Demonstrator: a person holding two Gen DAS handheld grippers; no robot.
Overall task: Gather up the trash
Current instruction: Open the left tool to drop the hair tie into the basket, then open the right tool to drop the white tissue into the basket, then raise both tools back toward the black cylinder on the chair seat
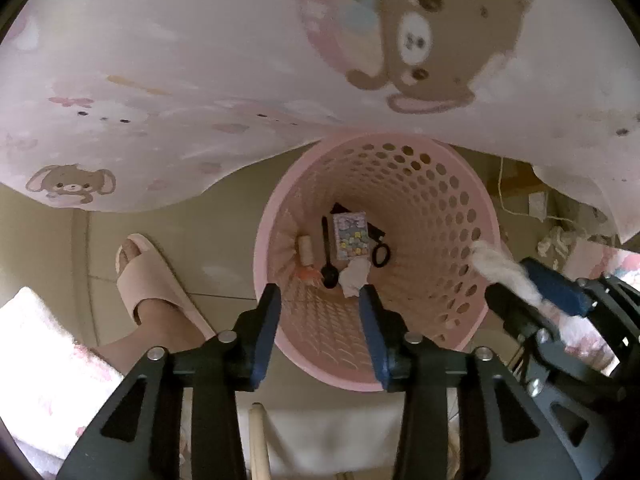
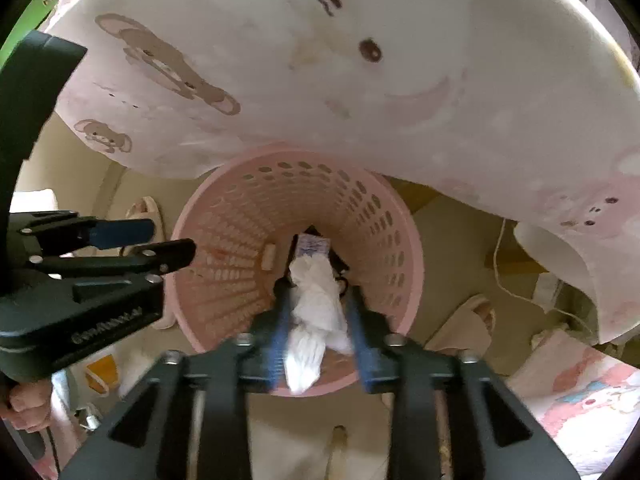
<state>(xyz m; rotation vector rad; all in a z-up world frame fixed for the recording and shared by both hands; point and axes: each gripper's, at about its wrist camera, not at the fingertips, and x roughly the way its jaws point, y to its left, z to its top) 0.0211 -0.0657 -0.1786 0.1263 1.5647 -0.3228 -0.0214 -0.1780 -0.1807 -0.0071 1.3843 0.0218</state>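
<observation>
Both grippers are hanging over the pink basket [image 1: 460,216] at frame centre. The left gripper [image 1: 320,300] is standing part open, fingers empty. The right gripper [image 2: 318,312], fingers loosening around the white tissue wad [image 2: 316,308], should be spreading fully so it is dropping inside.

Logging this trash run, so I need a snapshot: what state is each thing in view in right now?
Pink perforated plastic basket: upright, trash lying at its bottom.
Crumpled white tissue: between the right gripper fingers, above the basket; whether they grip it is unclear.
Left gripper: open, empty, over the basket.
Black plastic spoon: lying in the basket.
Small patterned box: lying in the basket.
</observation>
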